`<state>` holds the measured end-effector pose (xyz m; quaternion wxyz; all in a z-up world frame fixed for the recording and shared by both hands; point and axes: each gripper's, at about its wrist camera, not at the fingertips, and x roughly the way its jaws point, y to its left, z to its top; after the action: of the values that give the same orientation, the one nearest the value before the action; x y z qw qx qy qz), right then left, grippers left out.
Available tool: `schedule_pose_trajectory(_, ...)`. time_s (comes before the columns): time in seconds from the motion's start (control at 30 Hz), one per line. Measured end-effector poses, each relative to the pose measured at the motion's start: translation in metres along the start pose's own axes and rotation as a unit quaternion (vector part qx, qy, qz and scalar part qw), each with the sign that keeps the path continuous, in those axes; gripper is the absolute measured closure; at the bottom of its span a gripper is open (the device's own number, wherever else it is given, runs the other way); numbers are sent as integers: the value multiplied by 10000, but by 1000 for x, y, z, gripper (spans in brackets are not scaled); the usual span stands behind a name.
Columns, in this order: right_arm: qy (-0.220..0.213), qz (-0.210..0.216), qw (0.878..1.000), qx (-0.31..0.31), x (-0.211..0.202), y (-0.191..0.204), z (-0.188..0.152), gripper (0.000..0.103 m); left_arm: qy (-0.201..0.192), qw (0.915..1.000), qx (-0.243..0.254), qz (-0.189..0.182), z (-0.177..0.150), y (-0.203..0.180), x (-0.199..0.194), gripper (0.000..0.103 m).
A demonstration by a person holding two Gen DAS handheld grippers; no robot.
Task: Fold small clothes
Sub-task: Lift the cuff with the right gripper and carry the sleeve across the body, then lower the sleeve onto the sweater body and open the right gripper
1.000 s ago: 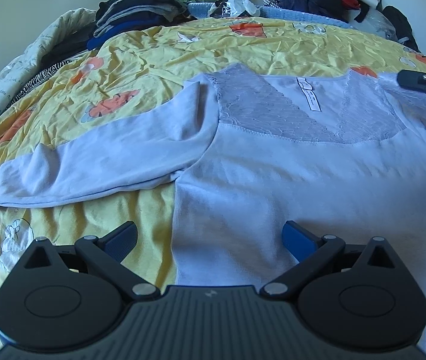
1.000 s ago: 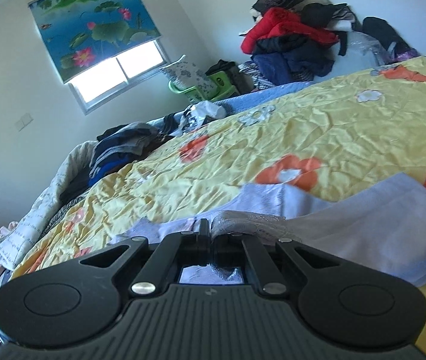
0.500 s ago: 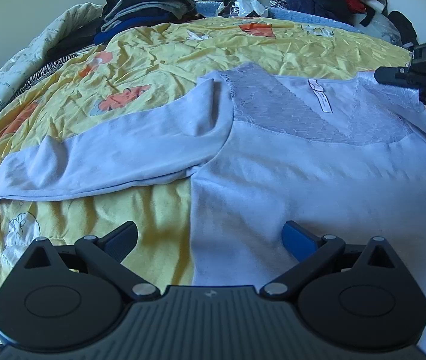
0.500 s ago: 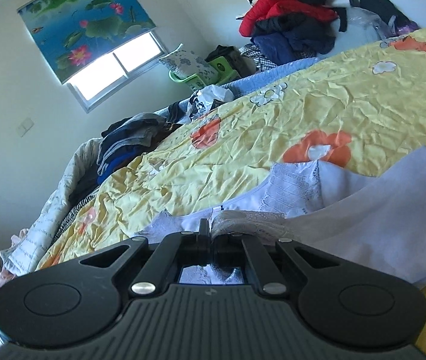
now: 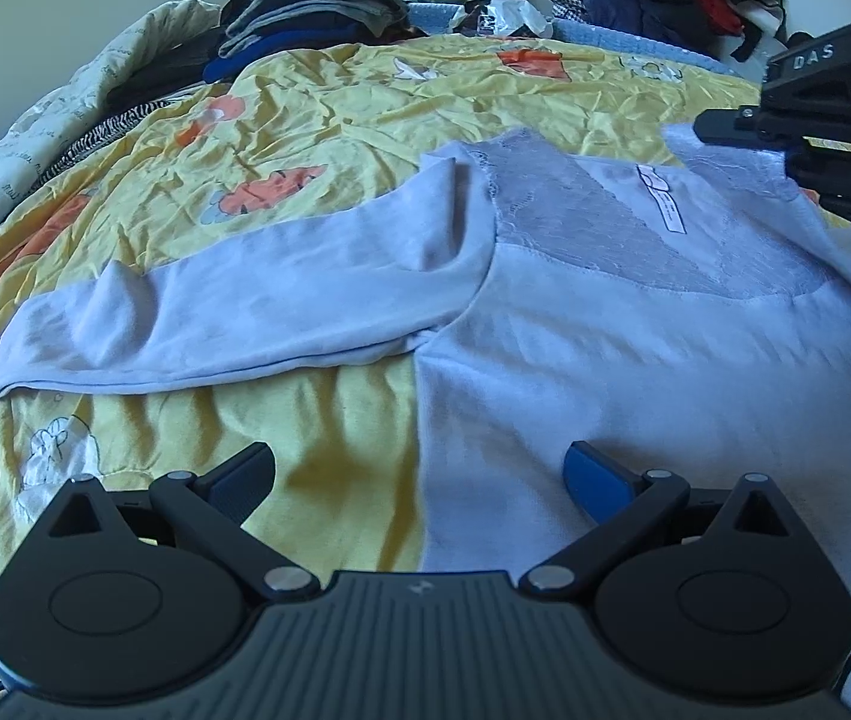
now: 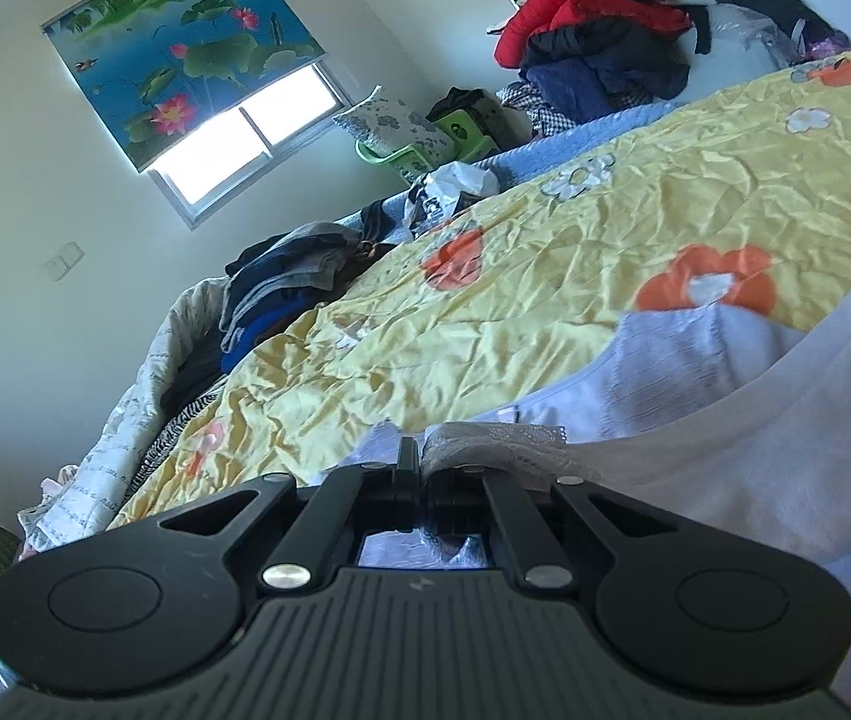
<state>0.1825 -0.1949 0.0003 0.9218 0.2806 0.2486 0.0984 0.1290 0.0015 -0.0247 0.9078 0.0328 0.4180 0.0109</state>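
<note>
A pale lilac long-sleeved top (image 5: pixel 635 336) with a lace yoke lies spread on a yellow flowered bedspread (image 5: pixel 329 120); its left sleeve (image 5: pixel 233 312) stretches out to the left. My left gripper (image 5: pixel 419 474) is open and empty, low over the top's lower left edge. My right gripper (image 6: pixel 416 459) is shut on the top's lace shoulder (image 6: pixel 497 441) and holds it lifted and folded inward; it also shows in the left wrist view (image 5: pixel 707 126) at the right shoulder.
Stacks of dark folded clothes (image 5: pixel 311 18) lie at the bed's far left. A heap of red and dark garments (image 6: pixel 599 30) sits against the far wall. A green chair (image 6: pixel 419 144) stands under the window. A quilt (image 5: pixel 35 138) borders the bed's left side.
My right gripper has carried the pinched shoulder up and inward over the top. My left gripper has slid left, so the top's side edge now lies between its fingers.
</note>
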Motion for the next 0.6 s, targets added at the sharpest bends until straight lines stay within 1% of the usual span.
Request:
schedule_pose_trajectory(0.13, 61, 156, 9998, 70, 10, 10, -2, 96, 5, 10000, -88, 29, 0, 8, -1, 0)
schedule_pose_trajectory(0.37, 334, 375, 9986, -135, 36, 40, -16, 96, 24, 9998, -196, 85, -1, 21, 0, 0)
schedule_pose_trajectory(0.6, 663, 386, 9967, -278, 59, 56, -37, 96, 50, 9993, -327, 159, -3, 35, -1, 0)
